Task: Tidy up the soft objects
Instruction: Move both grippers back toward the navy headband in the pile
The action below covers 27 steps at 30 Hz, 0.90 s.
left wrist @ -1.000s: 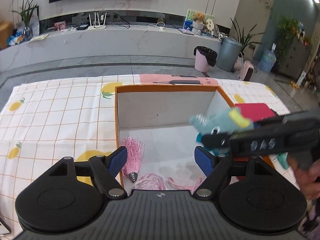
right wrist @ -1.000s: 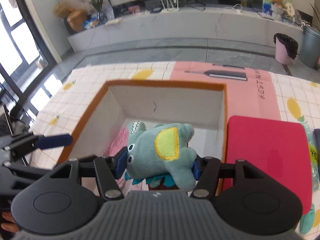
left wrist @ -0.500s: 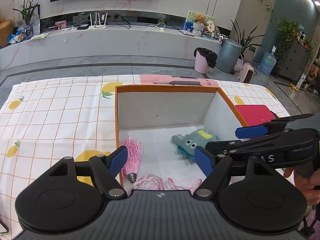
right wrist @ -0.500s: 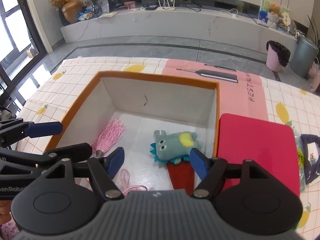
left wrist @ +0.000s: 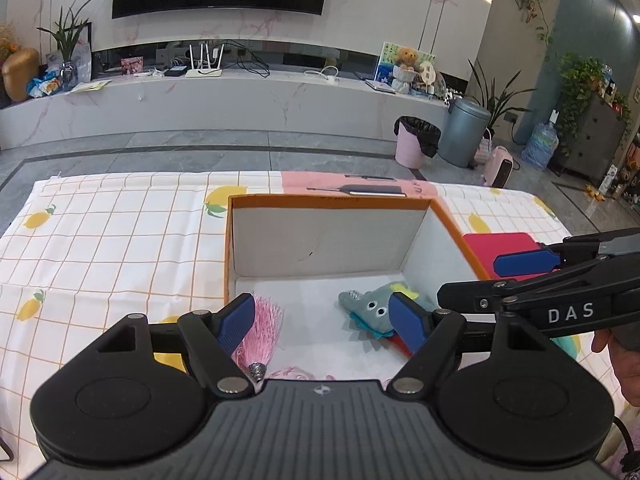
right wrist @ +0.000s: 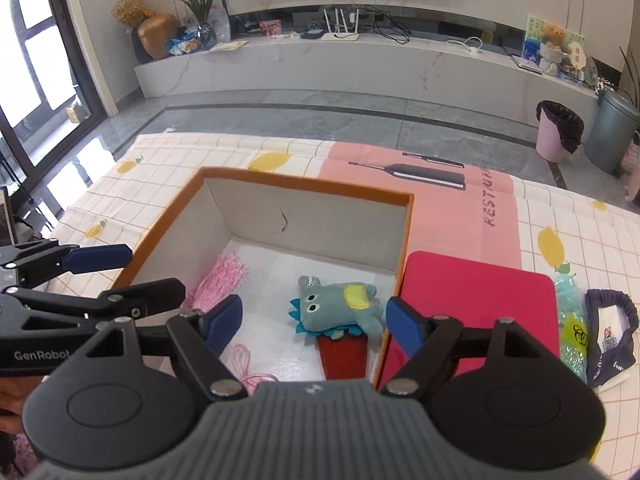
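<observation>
Dinosaur [right wrist: 336, 306] lies boxed below my right gripper [right wrist: 314, 320], jaws opening and empty; navy cloth [right wrist: 612, 334] to its right remains outside.

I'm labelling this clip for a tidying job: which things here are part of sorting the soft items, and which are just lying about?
Part of the job:
- orange-rimmed box
- plush dinosaur
- pink tassel
- red felt piece
- navy scrunchie

Just lying about:
- red pad
- glittery green packet
- lemon-print tablecloth
</observation>
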### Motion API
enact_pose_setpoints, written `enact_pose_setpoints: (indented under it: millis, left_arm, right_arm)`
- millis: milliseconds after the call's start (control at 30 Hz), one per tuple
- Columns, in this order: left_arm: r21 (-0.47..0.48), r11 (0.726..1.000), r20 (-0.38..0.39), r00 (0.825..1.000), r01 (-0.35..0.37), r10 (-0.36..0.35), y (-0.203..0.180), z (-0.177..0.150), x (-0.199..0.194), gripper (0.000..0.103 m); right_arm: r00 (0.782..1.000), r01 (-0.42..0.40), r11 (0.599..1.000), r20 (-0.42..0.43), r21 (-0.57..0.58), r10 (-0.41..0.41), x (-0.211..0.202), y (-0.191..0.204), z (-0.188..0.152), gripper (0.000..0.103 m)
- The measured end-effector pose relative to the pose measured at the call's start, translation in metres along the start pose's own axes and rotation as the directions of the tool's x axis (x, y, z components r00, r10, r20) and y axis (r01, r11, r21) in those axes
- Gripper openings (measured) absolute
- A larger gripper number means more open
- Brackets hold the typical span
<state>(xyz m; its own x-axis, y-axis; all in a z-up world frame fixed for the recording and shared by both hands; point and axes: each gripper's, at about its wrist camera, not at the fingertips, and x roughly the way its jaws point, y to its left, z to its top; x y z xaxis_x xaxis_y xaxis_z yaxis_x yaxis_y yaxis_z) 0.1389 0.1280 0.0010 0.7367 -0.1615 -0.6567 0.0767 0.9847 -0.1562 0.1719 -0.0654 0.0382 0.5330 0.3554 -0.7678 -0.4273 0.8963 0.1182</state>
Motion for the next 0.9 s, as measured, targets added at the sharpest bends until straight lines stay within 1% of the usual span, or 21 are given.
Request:
enact_pose_setpoints:
  millis: [100, 233, 367, 500, 633, 767, 900]
  left_arm:
    - [-0.007, 1.000, 0.012, 1.000, -0.005, 0.005, -0.006, 0.003, -0.003, 0.090]
    - [-0.014, 1.000, 0.027, 0.999, -0.021, 0.022, -0.013, 0.008, -0.006, 0.090]
    - [-0.030, 0.998, 0.023, 0.998, -0.060, 0.061, -0.020, 0.016, -0.005, 0.090]
    - [0.008, 0.998, 0.044, 0.997, -0.069, 0.069, -0.034, 0.024, -0.009, 0.090]
    - [0.023, 0.997, 0.043, 0.997, -0.069, 0.068, -0.052, 0.036, -0.008, 0.090]
    - [0.079, 0.994, 0.057, 0.996, -0.070, 0.066, -0.083, 0.047, -0.006, 0.090]
    - [0.113, 0.992, 0.066, 0.996, -0.059, 0.052, -0.115, 0.055, -0.001, 0.090]
  right_arm:
    - [1.000, -0.017, 1.000, 0.011, -0.008, 0.018, -0.006, -0.007, 0.001, 0.078]
    - [1.000, -0.006, 1.000, 0.021, 0.003, 0.006, -0.012, -0.018, 0.001, 0.078]
    - [1.000, 0.000, 1.000, 0.030, 0.019, -0.001, -0.020, -0.030, 0.003, 0.078]
    - [0.998, 0.027, 0.999, 0.058, 0.018, -0.028, -0.030, -0.040, 0.005, 0.078]
    - [0.995, 0.055, 0.998, 0.080, 0.013, -0.056, -0.041, -0.053, 0.009, 0.078]
    - [0.993, 0.082, 0.996, 0.087, 0.022, -0.083, -0.050, -0.075, 0.010, 0.078]
    - [0.989, 0.120, 0.992, 0.085, 0.047, -0.123, -0.056, -0.105, 0.006, 0.079]
